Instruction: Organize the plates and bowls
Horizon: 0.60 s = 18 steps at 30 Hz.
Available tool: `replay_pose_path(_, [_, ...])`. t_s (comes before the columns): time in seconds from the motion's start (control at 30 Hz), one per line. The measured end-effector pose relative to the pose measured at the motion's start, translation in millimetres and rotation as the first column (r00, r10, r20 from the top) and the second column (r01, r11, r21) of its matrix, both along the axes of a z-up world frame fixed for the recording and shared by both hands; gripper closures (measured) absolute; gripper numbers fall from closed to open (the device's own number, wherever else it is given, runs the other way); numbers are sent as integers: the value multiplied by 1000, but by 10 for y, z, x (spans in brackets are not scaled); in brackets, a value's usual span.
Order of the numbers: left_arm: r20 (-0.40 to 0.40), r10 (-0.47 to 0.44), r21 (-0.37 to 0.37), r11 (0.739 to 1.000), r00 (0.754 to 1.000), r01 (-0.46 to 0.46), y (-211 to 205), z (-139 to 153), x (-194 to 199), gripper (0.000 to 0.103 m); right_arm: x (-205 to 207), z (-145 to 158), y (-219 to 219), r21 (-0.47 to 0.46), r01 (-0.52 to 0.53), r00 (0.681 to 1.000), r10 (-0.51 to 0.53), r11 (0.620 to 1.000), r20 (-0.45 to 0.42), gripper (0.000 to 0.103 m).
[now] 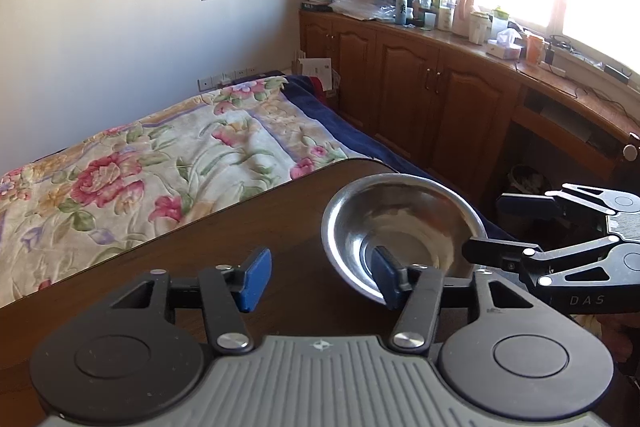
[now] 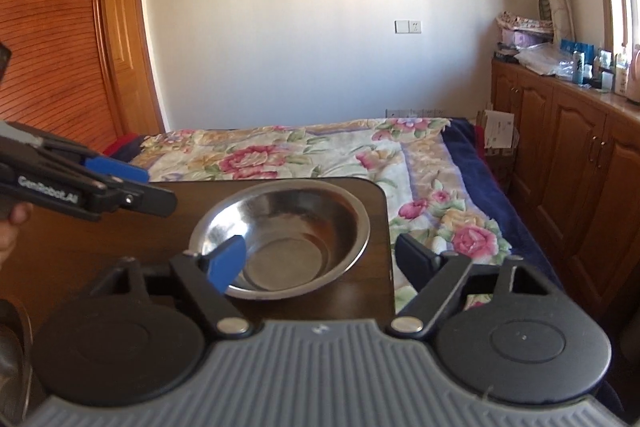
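A stainless steel bowl is sitting near the corner of the dark wooden desk, beside the floral bed. Both the left tool and right tool are hovering spread around it, pinching nothing.

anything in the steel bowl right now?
No. In the right wrist view the steel bowl on the dark table shows only its bare, shiny inside.
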<state>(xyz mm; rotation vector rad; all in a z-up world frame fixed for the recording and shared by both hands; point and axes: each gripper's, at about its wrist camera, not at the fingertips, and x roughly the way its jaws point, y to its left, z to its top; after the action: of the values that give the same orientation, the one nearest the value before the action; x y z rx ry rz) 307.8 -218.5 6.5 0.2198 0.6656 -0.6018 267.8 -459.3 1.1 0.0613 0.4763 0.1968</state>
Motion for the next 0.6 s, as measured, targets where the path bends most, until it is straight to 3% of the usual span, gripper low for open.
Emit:
replay_pose_path(0.23, [-31, -15, 18, 1000, 999, 16, -129, -109, 107, 47, 78, -63, -31, 40, -23, 999, 25, 999, -48, 43])
replay_pose_path(0.53, [-118, -8, 3, 1000, 993, 9, -204, -227, 281, 48, 123, -99, -45, 57, -38, 996, 42, 998, -78, 48])
replay_pose_path(0.6, [-135, 4, 1, 1000, 991, -4, -204, -247, 327, 53, 148, -109, -45, 44, -29, 995, 33, 999, -89, 49])
